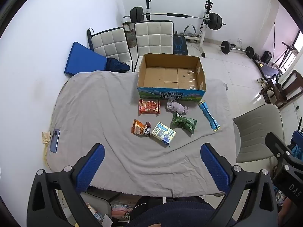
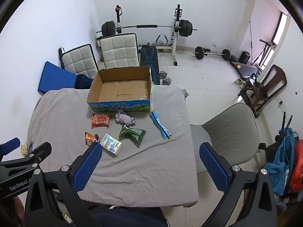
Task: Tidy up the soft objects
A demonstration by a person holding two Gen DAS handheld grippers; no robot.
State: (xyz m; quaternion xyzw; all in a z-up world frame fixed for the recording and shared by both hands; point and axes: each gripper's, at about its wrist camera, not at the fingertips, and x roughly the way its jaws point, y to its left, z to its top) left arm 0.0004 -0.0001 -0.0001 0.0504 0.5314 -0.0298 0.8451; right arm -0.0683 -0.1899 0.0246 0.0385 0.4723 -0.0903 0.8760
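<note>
An empty cardboard box stands at the far side of the grey-covered table. In front of it lie a red snack pack, a crumpled grey cloth, a long blue packet, a green packet, an orange snack bag and a white-blue packet. My left gripper is open and empty above the table's near edge. My right gripper is open and empty, beside it.
A phone and a tan paper scrap lie at the table's left edge. A grey chair stands right of the table. Two white padded chairs, a blue mat and weight equipment are behind.
</note>
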